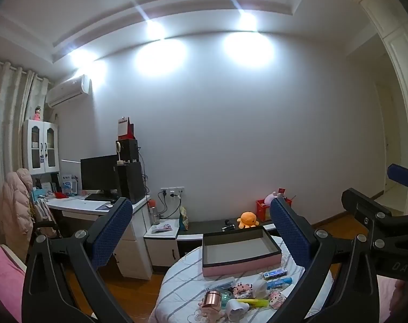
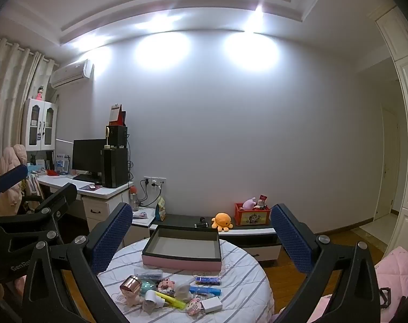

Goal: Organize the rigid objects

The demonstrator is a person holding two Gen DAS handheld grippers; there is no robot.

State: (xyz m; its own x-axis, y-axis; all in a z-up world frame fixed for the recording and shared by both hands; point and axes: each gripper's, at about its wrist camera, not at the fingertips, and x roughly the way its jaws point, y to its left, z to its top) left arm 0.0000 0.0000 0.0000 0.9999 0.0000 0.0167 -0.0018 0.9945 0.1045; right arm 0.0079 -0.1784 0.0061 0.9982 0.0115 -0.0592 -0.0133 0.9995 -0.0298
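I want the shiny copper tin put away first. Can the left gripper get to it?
Probably yes: the left gripper is open and empty, and the copper tin lies at the pile's near edge, nothing covering it.

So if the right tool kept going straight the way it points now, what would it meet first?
Probably nothing close: the open right tool points level, above the round table and pink box. The far wall looks first, though depth is unclear.

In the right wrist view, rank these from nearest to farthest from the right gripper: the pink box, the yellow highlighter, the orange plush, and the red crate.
1. Yellow highlighter, front of the round table.
2. Pink box, table's far side.
3. Orange plush, low cabinet beyond.
4. Red crate, just right of the plush; nearly level with it, too close to call.
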